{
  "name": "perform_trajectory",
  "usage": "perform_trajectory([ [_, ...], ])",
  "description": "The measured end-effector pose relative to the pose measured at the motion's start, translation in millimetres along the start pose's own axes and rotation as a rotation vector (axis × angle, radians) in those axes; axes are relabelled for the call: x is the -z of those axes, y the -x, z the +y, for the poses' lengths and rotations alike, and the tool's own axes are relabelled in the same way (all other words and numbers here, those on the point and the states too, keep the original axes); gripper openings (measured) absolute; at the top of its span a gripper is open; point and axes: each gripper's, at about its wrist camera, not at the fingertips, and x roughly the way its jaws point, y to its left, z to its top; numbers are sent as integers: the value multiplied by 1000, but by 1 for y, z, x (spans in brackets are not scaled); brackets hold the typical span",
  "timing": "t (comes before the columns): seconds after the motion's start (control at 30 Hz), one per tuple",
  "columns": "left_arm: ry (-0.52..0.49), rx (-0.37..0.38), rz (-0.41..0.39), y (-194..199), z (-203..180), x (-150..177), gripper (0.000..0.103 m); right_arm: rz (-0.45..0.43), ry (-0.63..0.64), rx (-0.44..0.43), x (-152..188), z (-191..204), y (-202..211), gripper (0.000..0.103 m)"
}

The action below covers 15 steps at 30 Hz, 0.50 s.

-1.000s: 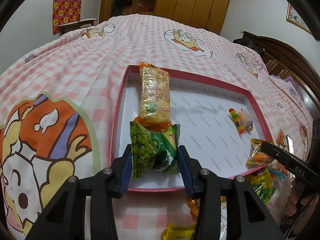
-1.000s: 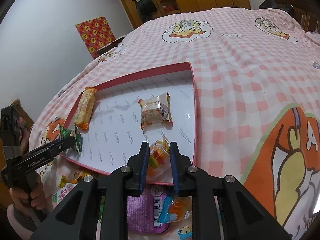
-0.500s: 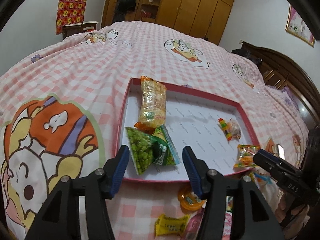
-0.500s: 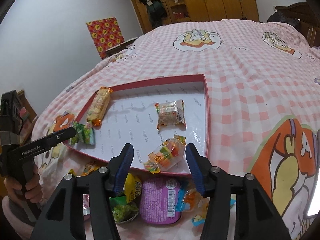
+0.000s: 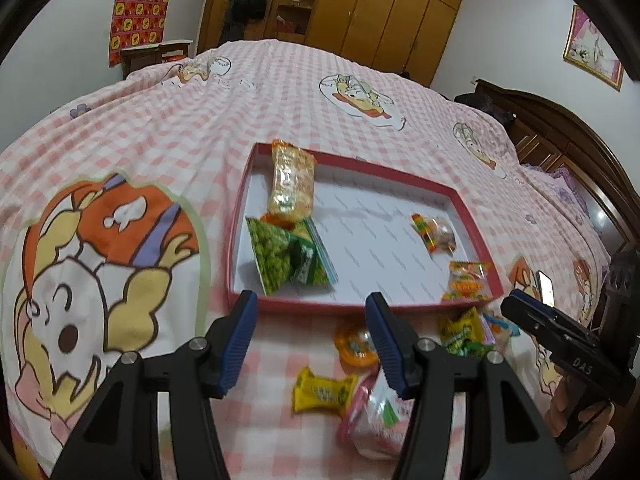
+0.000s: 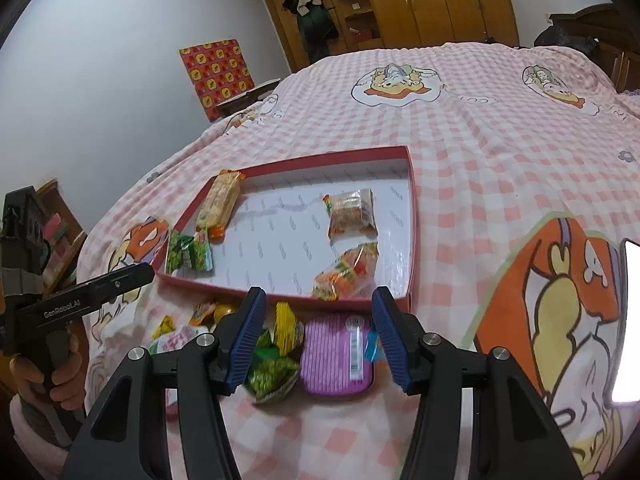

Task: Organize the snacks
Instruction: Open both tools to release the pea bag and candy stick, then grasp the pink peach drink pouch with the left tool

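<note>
Tray: red-rimmed tray is laid flat on the pink checked bed, near its front edge — judged to serve as the collecting place for the snacks.
Snacks inside: green pea packet is seen at the near left corner, touching the long yellow cracker pack behind it; a small clear candy bag and an orange jelly packet are placed along the right side.
Snacks outside: yellow candy, orange jelly cup, a pink-white pouch and a purple tub are left loose on the bed just in front of the tray.
Left gripper: fingers are spread wide and nothing is held; it is poised above the loose sweets.
Right gripper: fingers are likewise spread and empty, hung over the purple tub and a green packet.
Judgement: four snacks are sorted, several are not yet — the open fingers suit a fresh pickup from the pile.
</note>
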Motion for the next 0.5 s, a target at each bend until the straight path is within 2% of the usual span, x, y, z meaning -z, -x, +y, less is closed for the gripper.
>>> perform_trajectory([
  [0.2, -4, 23, 24, 7, -5, 12, 59, 20, 0, 2, 13, 2, 6, 56],
  [0.43, -70, 44, 45, 11, -22, 21, 60, 53, 11, 19, 28, 3, 9, 56],
  [0.5, -96, 51, 51, 10, -29, 25, 63, 58, 17, 29, 31, 2, 10, 56],
])
